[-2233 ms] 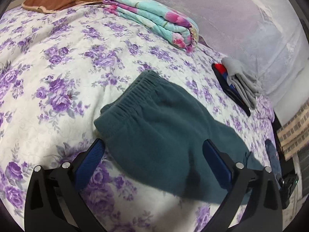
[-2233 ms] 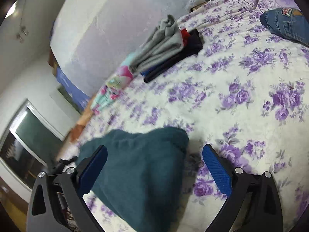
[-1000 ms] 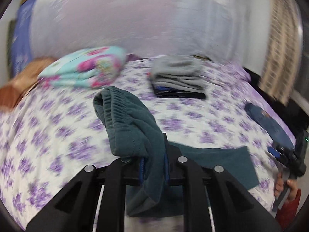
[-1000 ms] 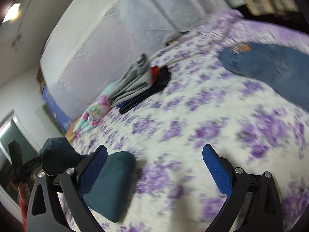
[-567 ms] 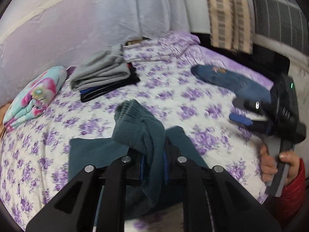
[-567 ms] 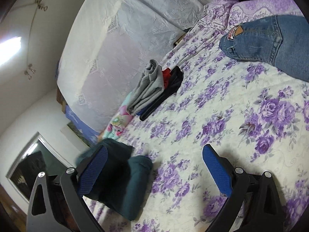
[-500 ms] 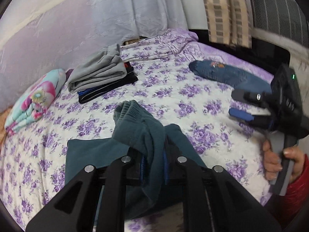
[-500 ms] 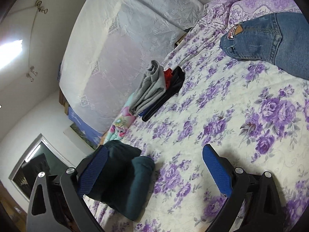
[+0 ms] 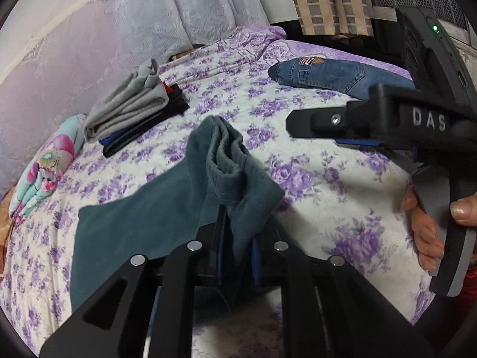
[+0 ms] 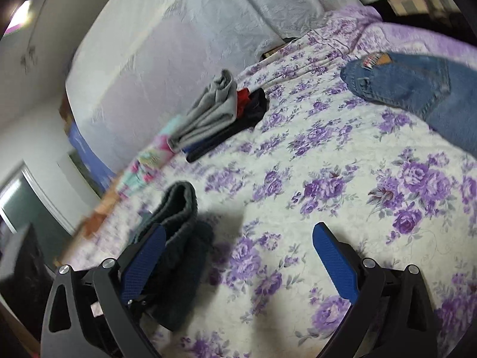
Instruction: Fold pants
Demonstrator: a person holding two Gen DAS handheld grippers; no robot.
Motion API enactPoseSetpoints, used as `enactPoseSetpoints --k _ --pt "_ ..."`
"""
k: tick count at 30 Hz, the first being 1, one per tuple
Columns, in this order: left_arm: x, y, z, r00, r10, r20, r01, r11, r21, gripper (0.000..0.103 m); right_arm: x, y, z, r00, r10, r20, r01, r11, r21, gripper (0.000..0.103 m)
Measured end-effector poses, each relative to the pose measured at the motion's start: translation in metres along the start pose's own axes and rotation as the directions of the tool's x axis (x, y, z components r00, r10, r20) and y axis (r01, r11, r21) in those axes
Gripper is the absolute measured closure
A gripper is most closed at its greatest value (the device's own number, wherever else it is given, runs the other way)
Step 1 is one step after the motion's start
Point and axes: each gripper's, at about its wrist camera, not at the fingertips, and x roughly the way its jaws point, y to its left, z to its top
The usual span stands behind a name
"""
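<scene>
The dark teal pants (image 9: pixel 143 220) lie on the flowered bed sheet (image 9: pixel 328 185), one end lifted and bunched. My left gripper (image 9: pixel 235 256) is shut on that raised end, and the cloth stands up in folds between its blue pads. In the right wrist view the bunched pants (image 10: pixel 182 214) sit at the lower left, just beyond the left pad. My right gripper (image 10: pixel 238 256) is open over bare sheet, nothing between its fingers. It also shows in the left wrist view as the right gripper (image 9: pixel 313 134), held by a hand (image 9: pixel 426 232) to the right of the pants.
A stack of folded grey and dark clothes (image 9: pixel 131 107) lies at the back of the bed. Blue jeans (image 9: pixel 334 74) lie at the far right, and a folded floral quilt (image 9: pixel 44 164) at the left. A pale curtain (image 9: pixel 119 29) hangs behind the bed.
My left gripper has carried the held end of the pants across and down toward the right, laying cloth over itself. The right gripper now appears closer beside it, still open.
</scene>
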Motion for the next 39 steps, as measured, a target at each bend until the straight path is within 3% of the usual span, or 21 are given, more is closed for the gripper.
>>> enactPoseSetpoints --k 6,39 --pt "0.005 -0.001 -0.005 1.000 -0.007 -0.011 0.007 1.000 -0.015 0.090 0.000 0.004 -0.002 1.000 -0.029 0.010 0.030 0.999 -0.029 0.004" --pt "-0.005 -0.003 -0.005 0.999 0.033 -0.011 -0.033 0.999 -0.036 0.086 -0.001 0.005 -0.003 0.999 -0.030 0.012 0.030 0.999 -0.026 0.004"
